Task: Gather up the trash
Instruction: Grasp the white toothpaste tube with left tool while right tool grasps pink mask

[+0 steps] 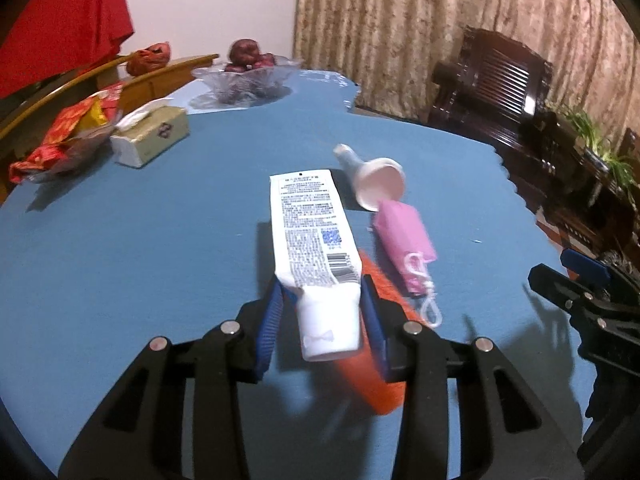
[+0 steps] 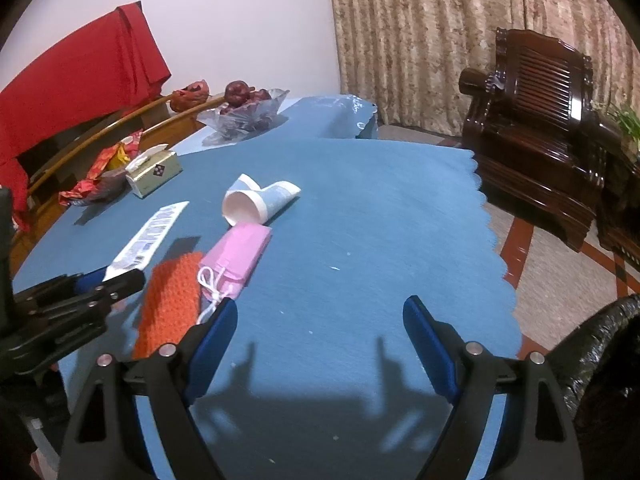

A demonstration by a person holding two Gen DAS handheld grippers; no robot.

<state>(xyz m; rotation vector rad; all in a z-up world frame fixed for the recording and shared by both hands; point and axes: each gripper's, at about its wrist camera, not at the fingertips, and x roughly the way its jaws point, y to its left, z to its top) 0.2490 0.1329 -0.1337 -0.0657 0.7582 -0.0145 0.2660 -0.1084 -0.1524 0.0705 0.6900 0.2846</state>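
The tube [image 1: 316, 256], light and soft with a slick skin, is clamped near its stiffer cap end by the left gripper [image 1: 320, 312] just above the blue tablecloth [image 1: 160, 240], while the right gripper [image 2: 320, 344] is held wide apart and empty.

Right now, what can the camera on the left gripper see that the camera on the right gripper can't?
Only the left wrist view shows the printed back and white cap of the white squeeze tube, clamped between the left gripper pads.

Only the right wrist view shows the crinkly black trash bag at the edge and the right gripper open over bare blue tablecloth.

Both show the pink folded face mask, the orange knitted cloth, the tipped paper cup and the glass fruit bowl.
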